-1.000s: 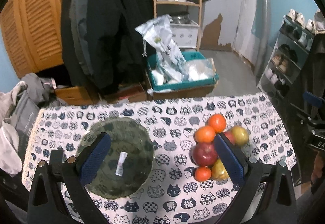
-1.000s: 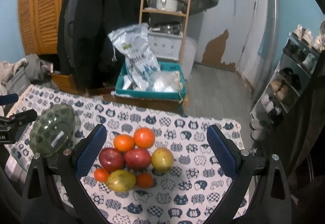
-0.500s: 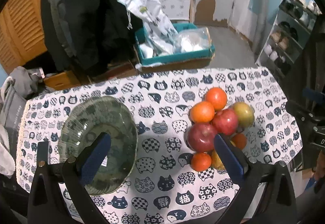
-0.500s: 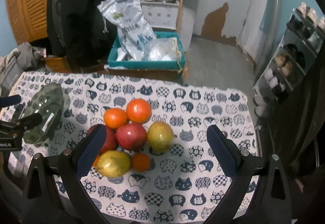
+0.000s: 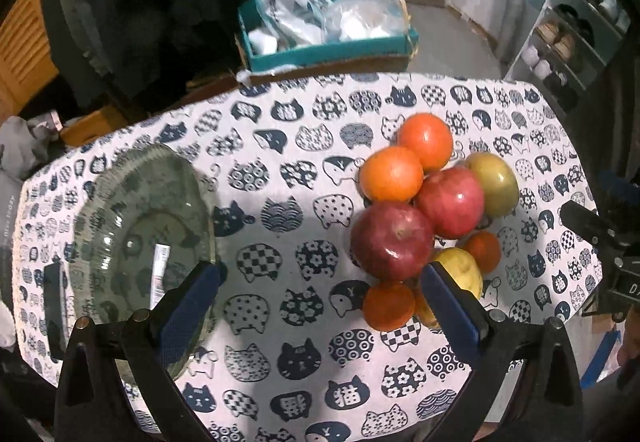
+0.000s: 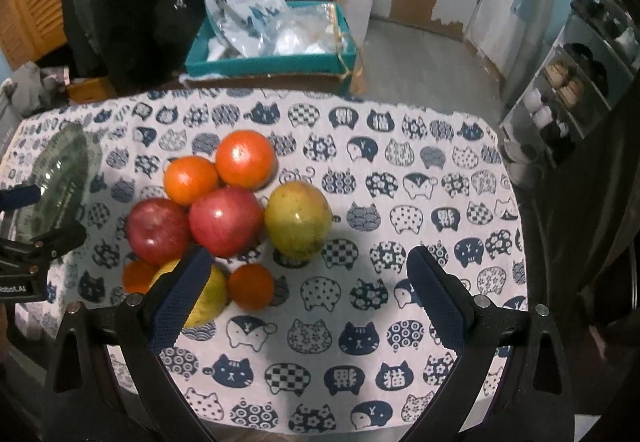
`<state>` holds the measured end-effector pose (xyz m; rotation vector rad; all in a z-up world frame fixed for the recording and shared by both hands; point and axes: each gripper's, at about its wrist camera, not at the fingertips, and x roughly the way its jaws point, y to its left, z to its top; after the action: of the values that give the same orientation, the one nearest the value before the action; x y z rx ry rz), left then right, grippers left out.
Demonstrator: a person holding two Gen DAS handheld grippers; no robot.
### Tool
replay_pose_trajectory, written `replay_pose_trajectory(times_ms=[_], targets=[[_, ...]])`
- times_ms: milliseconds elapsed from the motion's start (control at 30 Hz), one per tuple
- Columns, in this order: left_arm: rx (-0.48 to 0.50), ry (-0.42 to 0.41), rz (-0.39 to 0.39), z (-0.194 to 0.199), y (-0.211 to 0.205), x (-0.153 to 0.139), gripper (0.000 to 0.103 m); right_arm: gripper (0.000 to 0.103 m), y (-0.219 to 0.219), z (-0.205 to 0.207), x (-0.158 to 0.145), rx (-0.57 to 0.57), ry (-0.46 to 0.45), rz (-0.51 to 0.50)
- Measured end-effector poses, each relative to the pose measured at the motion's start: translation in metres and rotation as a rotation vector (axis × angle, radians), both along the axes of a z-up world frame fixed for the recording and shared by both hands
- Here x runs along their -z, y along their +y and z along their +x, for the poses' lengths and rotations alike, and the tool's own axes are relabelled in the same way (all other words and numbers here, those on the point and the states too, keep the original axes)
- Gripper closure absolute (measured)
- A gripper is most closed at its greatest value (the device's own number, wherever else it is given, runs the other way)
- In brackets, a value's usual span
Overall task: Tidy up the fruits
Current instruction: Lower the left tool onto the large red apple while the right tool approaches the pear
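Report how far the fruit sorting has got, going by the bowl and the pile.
Nothing looks done: the ribbed green glass bowl holds no fruit, only a small white label. Nothing is in hand either; the left tool and right tool are both open above the cat-print tablecloth. All the work is left: the pile of oranges, red apples and yellow-green fruit sits clustered on the cloth, apart from the bowl.

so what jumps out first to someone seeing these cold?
The tight cluster of fruit on the cat-print tablecloth: two red apples, oranges, yellow-green fruit, all touching. To its left sits an empty green glass bowl with a label inside. Both grippers, left and right, hang open above the cloth, holding nothing.
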<state>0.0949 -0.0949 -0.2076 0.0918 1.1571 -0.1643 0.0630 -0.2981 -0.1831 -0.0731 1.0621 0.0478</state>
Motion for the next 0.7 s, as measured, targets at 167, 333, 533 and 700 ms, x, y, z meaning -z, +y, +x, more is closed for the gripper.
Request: replay_pose_trajectory(times_ms=[167, 333, 533, 700], targets=[[0.014, 0.039, -0.005, 0.008, -0.010, 0.017, 0.001, 0.006, -0.002, 0.005, 0.018, -0.002, 0.052, 0.008], [0.028, 0.072, -0.010, 0.018, -0.023, 0.033, 0.001, 0.006, -0.006, 0.010, 0.031, 0.008, 0.081, 0.010], [0.045, 0.116, -0.021, 0.027, -0.036, 0.051, 0.001, 0.006, -0.013, 0.015, 0.040, 0.019, 0.103, 0.021], [0.060, 0.150, -0.033, 0.034, -0.045, 0.063, 0.001, 0.006, -0.019, 0.020, 0.049, 0.022, 0.122, 0.033]])
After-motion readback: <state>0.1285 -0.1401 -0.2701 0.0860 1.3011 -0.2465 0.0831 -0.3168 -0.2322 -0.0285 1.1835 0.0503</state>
